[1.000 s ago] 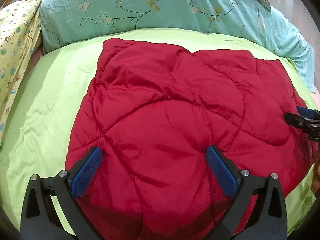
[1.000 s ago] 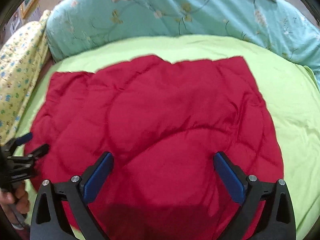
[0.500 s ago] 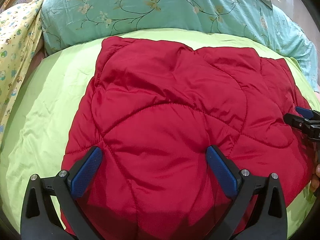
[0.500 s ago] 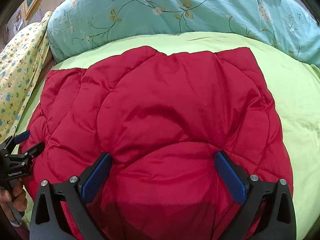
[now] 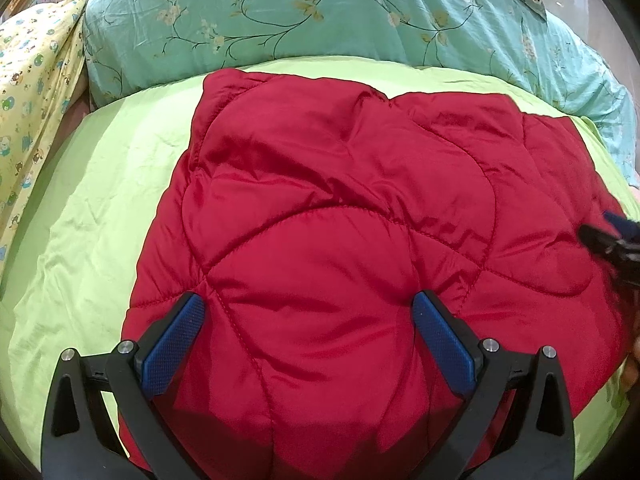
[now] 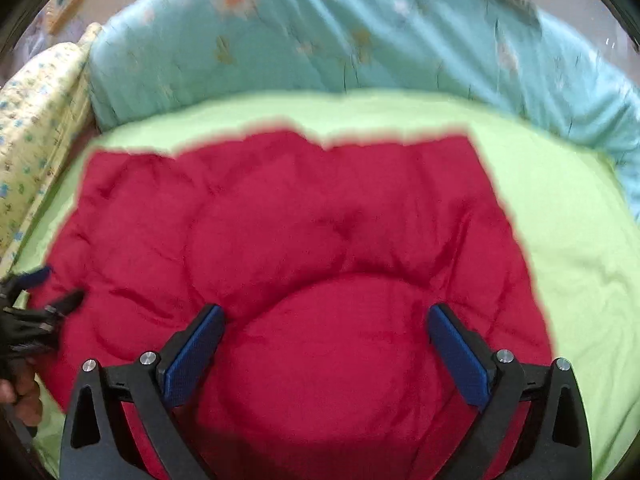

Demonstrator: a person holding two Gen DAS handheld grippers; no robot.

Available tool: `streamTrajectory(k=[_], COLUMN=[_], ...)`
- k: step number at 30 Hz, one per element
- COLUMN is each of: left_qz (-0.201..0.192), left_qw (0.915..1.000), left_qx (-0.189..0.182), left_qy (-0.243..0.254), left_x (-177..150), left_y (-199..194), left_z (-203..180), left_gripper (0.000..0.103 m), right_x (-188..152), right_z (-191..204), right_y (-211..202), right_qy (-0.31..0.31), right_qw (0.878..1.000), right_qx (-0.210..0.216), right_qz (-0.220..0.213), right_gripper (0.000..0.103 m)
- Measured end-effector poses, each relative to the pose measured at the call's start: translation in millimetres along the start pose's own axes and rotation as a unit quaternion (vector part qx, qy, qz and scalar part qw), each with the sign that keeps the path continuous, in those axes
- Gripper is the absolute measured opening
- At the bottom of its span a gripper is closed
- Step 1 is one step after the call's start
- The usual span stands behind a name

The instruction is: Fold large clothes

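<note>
In the left wrist view, the left gripper (image 5: pixel 308 320) hangs spread wide with nothing held, its blue textured pads (image 5: pixel 176 346) over a puffy red quilted garment (image 5: pixel 340 208) with curved stitching, lying on a smooth lime-green sheet (image 5: pixel 100 208).

The right wrist view is blurred: the right gripper (image 6: pixel 324 332) likewise gapes over the garment's rounded panels, before a teal floral pillow (image 6: pixel 320 40).

A quilted garment (image 5: pixel 340 248) is spread flat on a bed sheet (image 5: pixel 92 216), with sheet left bare on both sides of it. Behind the garment, a rolled duvet (image 5: pixel 320 12) is laid across the far edge of the bed; a patterned cloth (image 5: pixel 28 92) is draped at the far left. The left gripper (image 5: pixel 308 332) is held over the garment's near left part, the right gripper (image 6: pixel 326 344) over its near right part, though contact cannot be judged in the blurred right view.
</note>
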State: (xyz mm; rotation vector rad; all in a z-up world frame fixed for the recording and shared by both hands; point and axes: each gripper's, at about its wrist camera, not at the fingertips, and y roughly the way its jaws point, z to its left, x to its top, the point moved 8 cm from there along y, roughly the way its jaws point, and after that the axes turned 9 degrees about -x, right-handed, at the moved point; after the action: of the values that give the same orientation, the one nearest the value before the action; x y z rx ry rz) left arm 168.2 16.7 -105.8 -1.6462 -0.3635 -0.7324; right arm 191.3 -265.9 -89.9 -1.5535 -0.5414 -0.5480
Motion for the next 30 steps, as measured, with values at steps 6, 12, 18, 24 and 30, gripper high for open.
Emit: streamTrajectory(k=[6,12,18,24,30], left_qz=[-0.015,0.002,0.013,0.013,0.011], left_qw=[0.9992,0.999,0.9986,0.9989,0.9986], left_qx=[-0.028,-0.034,-0.035,-0.029,-0.018], left_qy=[-0.024,-0.028,-0.037,-0.035,-0.048], left_x=[0,-7,-5,-8,-9], left_y=[-20,-14,5,3,-8], left_z=[0,-4,0,-1,-4], left_gripper=[0.103,0.103,0.103,0.103,0.103], right_x=[0,4,-5,-41,-34], right_z=[1,3,2,9,6], right_y=[4,5,-28,-29,-28], right_qy=[-0.002,-0.002,0.003,-0.004,0.01], right_qw=[1.0,1.0,1.0,1.0,1.0], right_qx=[-0.005,-0.003,-0.01,-0.011,-0.012], right_qz=[0.005,0.005,-0.005,0.018,0.011], right_gripper=[0.103,0.103,0.102,0.103,0.103])
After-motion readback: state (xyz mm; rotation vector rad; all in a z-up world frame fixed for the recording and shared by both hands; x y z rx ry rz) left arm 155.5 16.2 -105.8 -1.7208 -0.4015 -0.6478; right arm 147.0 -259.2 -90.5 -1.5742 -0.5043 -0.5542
